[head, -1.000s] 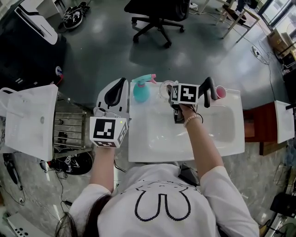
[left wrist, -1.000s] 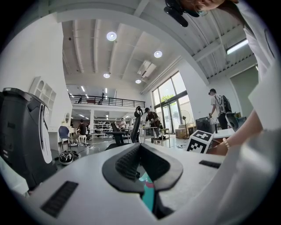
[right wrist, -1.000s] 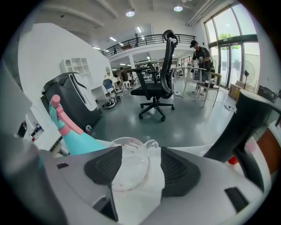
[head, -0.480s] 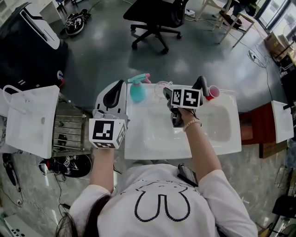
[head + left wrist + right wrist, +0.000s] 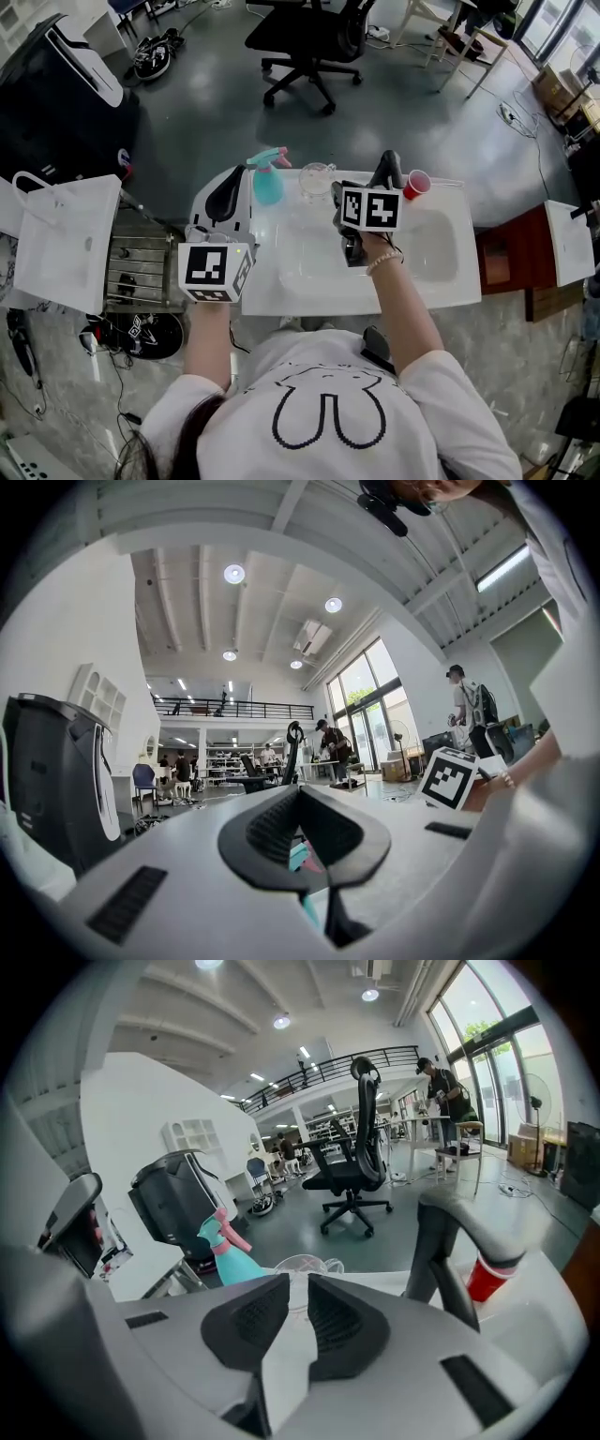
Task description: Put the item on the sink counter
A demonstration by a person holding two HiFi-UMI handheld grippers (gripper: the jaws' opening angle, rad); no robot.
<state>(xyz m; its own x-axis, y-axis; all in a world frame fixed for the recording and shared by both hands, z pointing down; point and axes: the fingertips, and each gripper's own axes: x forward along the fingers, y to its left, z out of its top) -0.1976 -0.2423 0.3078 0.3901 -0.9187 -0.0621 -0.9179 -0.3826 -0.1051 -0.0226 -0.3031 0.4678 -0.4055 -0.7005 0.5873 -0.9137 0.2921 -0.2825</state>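
Observation:
A clear glass cup (image 5: 314, 178) stands on the back rim of the white sink counter (image 5: 309, 291), between a teal spray bottle (image 5: 267, 178) and the black faucet (image 5: 387, 169). My right gripper (image 5: 349, 199) hovers over the basin just short of the cup. Its jaws are closing to a narrow gap with nothing between them. In the right gripper view the cup (image 5: 309, 1265) shows just beyond the right gripper (image 5: 298, 1288). My left gripper (image 5: 230, 192) hangs off the counter's left end, its tips together and empty. The left gripper (image 5: 302, 794) points past the bottle (image 5: 298, 855).
A red cup (image 5: 415, 183) stands on the back rim right of the faucet. A black office chair (image 5: 314, 37) is on the floor behind the sink. A black appliance (image 5: 56, 94) and a white basin (image 5: 61, 239) on a metal rack are at the left.
My right gripper has drawn back from the clear glass cup toward me, so the cup now stands in plain sight to its left. The left gripper has stayed in place.

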